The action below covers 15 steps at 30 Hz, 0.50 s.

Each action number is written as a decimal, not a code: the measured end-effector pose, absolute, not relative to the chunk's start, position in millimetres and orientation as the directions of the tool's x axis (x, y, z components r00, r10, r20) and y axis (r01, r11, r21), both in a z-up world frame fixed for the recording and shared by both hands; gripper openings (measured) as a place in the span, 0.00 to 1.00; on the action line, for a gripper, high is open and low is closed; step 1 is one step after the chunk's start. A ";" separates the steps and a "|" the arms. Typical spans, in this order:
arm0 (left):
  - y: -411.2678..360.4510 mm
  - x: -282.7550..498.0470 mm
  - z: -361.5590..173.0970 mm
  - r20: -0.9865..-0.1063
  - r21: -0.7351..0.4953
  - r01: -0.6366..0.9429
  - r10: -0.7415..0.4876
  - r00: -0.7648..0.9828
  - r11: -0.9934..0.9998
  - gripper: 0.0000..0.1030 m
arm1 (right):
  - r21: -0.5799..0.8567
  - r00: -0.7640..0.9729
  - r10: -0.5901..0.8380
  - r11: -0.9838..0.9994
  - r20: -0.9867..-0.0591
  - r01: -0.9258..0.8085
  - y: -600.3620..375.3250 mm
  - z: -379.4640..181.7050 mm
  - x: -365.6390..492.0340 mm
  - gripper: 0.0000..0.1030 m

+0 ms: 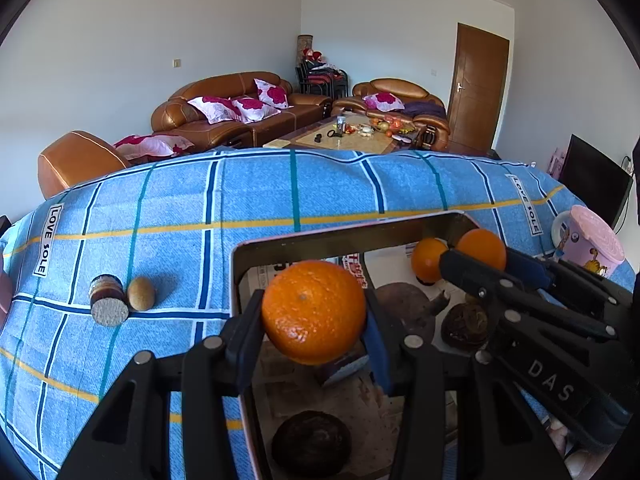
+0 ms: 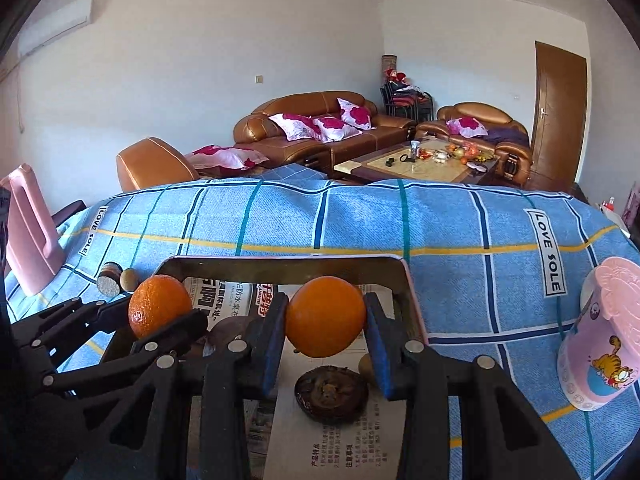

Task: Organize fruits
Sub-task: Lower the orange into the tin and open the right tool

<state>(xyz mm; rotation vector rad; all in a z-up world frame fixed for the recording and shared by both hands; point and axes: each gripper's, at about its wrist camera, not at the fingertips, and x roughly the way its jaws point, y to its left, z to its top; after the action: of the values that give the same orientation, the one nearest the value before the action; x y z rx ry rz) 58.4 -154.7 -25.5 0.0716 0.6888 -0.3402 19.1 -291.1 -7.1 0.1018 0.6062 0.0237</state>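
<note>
Broadly, one bench [image 1: 280, 192] was seen, draped in a blue checked cloth [image 2: 440, 232]. On it one shallow tray [image 1: 340, 236], lined with newspaper [image 2: 224, 300], was placed near the cameras.

Two tools were counted, both held above the tray. The left tool [image 1: 314, 320] was closed part-way on one orange [image 1: 314, 312], its blue pads pressed against the fruit's two sides. The right tool [image 2: 326, 320] was closed likewise on a second orange [image 2: 326, 316], which was gripped between its pads over the newspaper. In the left wrist view a third orange [image 1: 428, 260] was seen, apparently resting near the tray's far right corner, just beside the right tool's fruit.

One pink cup [image 2: 600, 340] with a cartoon cat was stood on the cloth to the right of the tray. One pink jug [image 2: 28, 232] was seen at the left edge of the right wrist view.

Two dark, wrinkled round fruits were counted on the newspaper: one [image 2: 331, 394] under the right tool, another [image 1: 312, 444] under the left tool. One brown domed object [image 1: 404, 304] lay between them; what it was could not be told.

Outside the tray, to its left, one small jar [image 1: 108, 300] was laid on its side, with one kiwi [image 1: 141, 293] touching it.
</note>
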 end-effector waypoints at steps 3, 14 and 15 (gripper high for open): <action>-153.7 58.4 -25.4 -0.636 -0.048 0.330 -0.284 0.718 0.943 0.47 | 0.195 0.816 0.141 0.980 -0.560 -0.036 -297.7 -10.2 18.3 0.39; -156.5 43.8 -16.6 -0.583 -0.006 0.339 -0.279 0.763 0.941 0.55 | 0.253 0.917 0.042 0.965 -0.397 0.065 -308.6 4.9 -16.1 0.55; -156.3 40.9 -15.1 -0.569 0.000 0.337 -0.277 0.774 0.941 0.61 | 0.249 0.920 0.024 0.965 -0.392 0.081 -309.3 5.2 -16.9 0.56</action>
<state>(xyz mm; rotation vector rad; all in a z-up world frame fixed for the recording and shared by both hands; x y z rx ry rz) 40.9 -156.3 -15.1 0.1040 0.5995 -0.3333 -16.9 -309.3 5.2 0.2653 0.4040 -0.0299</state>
